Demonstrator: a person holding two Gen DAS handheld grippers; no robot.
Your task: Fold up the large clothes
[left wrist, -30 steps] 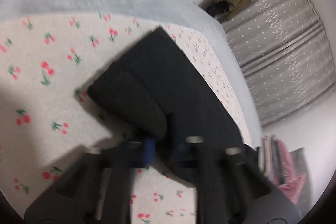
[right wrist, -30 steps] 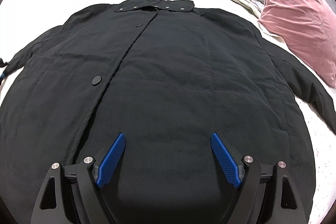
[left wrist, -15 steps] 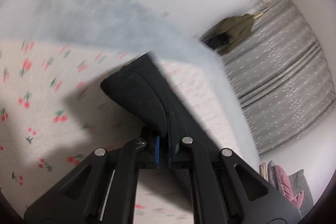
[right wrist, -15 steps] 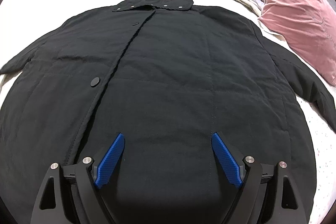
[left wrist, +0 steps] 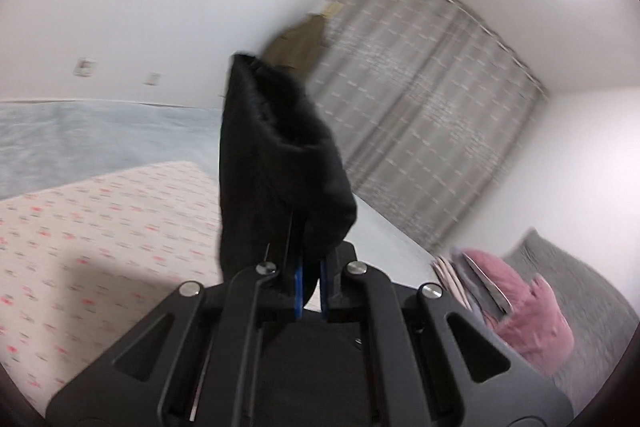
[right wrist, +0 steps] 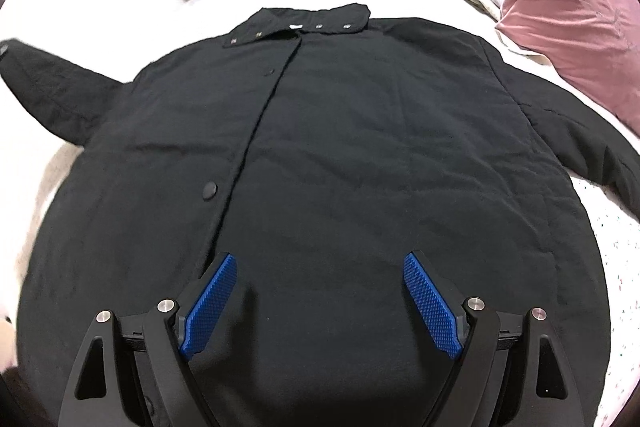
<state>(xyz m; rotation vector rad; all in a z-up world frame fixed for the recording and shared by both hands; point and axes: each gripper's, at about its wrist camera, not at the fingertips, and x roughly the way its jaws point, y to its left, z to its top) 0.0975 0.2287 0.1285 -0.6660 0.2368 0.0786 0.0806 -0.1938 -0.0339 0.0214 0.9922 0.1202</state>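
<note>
Across the bed (right wrist: pixel 624 267) a black coat (right wrist: pixel 340 155) is lying buttoned and flat while I am lifting its sleeve (left wrist: pixel 276 163), pinched tight in the left gripper (left wrist: pixel 308 287), to fold it inward, and the right gripper (right wrist: pixel 320 303) is hovering wide and empty.

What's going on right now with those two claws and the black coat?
Left gripper shut on coat sleeve, lifted off the bed. Right gripper open, above black coat. Nothing in the way.

One black coat (right wrist: pixel 340 155), one pink pillow (right wrist: pixel 568 11) (velvety), two hand-held grippers (right wrist: pixel 316 303).
</note>
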